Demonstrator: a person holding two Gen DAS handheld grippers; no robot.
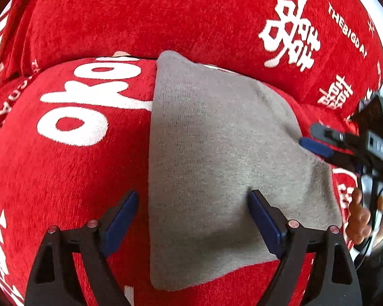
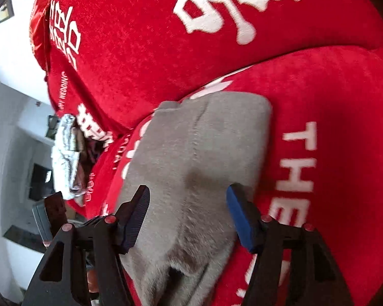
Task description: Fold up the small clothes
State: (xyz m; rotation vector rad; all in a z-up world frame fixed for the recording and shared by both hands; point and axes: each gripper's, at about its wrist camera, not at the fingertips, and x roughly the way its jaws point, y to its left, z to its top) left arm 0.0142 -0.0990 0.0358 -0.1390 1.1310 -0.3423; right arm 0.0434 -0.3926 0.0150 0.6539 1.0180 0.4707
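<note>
Left gripper (image 1: 192, 216) up close in its own view, black arms with blue pads, jaws spread wide over the near part of a grey knit garment (image 1: 217, 153); right-hand pad (image 1: 264, 223) pressing on the fabric, left-hand pad off its edge above the red cover. Nothing pinched between them.

Same story from the right wrist: right gripper (image 2: 189, 214) with jaws wide, straddling the grey cloth (image 2: 199, 153), holding nothing. Can't tell whether those pads actually touch the knit. Frame a bit blurry near the bottom.

Garment lying flat-ish, folded into a rough wedge, on a red chenille sofa cover with big white characters and lettering (image 1: 76, 178), seat cushion part. Right gripper also visible at the right edge of the left view (image 1: 316, 142), blue fingertip at the cloth's edge, person's hand (image 1: 362, 216) just behind it.

Further back, red backrest cushion (image 1: 166, 20) with more white print. Way off in the right view, crumpled silvery foil-looking bundle (image 2: 66, 153) beyond the sofa's end, white wall (image 2: 7, 89) behind it.
</note>
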